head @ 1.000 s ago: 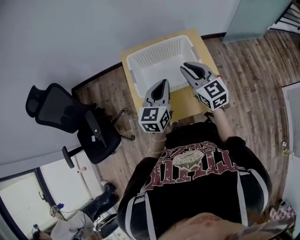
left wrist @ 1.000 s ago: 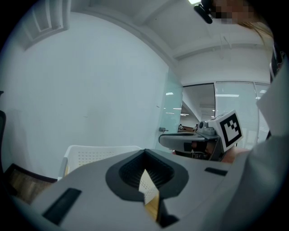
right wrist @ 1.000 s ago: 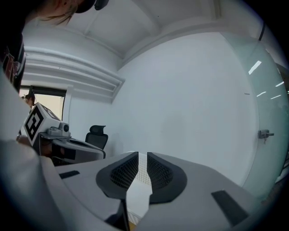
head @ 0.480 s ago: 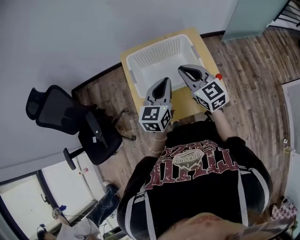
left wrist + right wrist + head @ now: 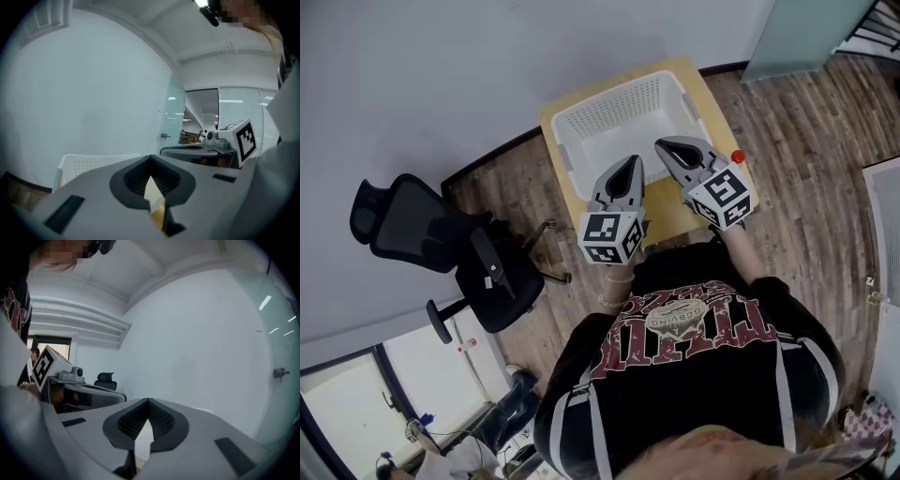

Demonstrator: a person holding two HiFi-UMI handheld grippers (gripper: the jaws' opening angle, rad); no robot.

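Both tongs are hovering empty and pinched together at the tips, my left gripper (image 5: 632,163) and right gripper (image 5: 661,146) pointing side by side over the near rim of the white basket (image 5: 619,105) on the small table (image 5: 667,204), putting it within reach of either.

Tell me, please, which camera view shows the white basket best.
The head view: the white basket shows nearly whole from above on the wooden table. The left gripper view catches only its perforated wall; the right gripper view barely shows it.
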